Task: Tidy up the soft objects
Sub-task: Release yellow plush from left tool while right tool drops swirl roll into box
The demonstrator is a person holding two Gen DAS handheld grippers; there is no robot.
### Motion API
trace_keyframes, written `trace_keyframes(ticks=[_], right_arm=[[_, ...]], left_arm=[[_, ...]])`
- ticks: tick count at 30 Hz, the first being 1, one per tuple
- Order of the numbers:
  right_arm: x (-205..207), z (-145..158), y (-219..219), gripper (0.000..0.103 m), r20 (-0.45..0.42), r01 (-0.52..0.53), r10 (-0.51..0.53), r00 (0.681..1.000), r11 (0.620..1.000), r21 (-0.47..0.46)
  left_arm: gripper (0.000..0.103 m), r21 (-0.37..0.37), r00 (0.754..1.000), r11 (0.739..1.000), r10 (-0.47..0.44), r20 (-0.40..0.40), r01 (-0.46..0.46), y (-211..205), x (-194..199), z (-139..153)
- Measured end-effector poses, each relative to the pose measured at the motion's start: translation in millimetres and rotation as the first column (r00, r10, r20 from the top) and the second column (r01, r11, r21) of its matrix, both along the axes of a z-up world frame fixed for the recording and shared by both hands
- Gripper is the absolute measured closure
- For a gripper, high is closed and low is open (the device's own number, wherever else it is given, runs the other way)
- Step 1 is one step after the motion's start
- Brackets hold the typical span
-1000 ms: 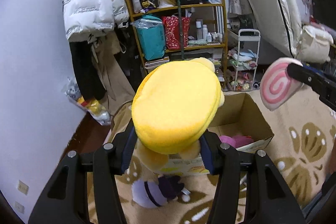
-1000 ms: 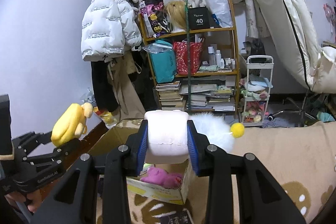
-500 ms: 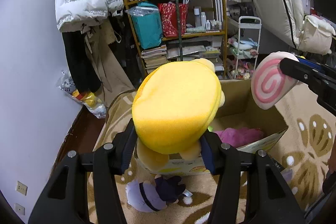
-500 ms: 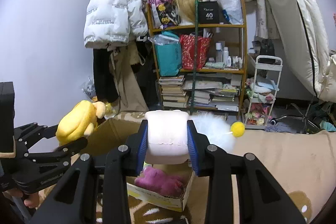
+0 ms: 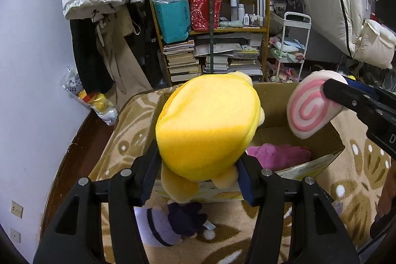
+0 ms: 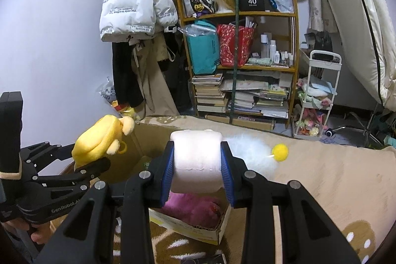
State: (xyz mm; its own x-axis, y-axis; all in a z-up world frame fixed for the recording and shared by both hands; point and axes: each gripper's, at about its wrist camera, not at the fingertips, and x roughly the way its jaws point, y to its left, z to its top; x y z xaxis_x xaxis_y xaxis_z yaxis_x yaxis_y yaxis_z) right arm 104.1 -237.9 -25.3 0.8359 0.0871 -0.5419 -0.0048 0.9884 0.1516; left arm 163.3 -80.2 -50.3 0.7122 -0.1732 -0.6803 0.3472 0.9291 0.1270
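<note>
A round yellow plush toy [image 5: 208,123], smooth-faced with pale tan limbs at its lower edge, is clamped between the closed jaws of the left gripper [image 5: 198,177] and held above the near wall of an open cardboard box [image 5: 272,98]. A white cushion with a pink spiral face [image 5: 309,108], seen as a plain pale roll in the right wrist view, is gripped firmly by the right gripper [image 6: 196,165] over the same box. A magenta plush [image 5: 279,155] is noted inside the box. A purple-and-white plush [image 5: 170,224] lies on the patterned rug [image 5: 351,165] just beside the box, below the left gripper.
</note>
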Motion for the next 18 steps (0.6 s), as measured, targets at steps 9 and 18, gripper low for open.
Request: trace_keyframes(ticks=[9, 18], right_arm=[[1.2, -7.8, 5.7, 0.065, -0.027, -0.014, 0.014, 1.0, 1.0, -0.01], [2.6, -14.6, 11.3, 0.063, -0.054, -0.039, 0.038, 0.998, 0.999, -0.008]], left_arm=[[0.046, 0.016, 0.999, 0.999, -0.029, -0.019, 0.029, -12.6, -6.8, -12.1], [0.032, 0.001, 1.0, 1.0, 0.004, -0.005, -0.004, -3.6, -3.1, -6.1]])
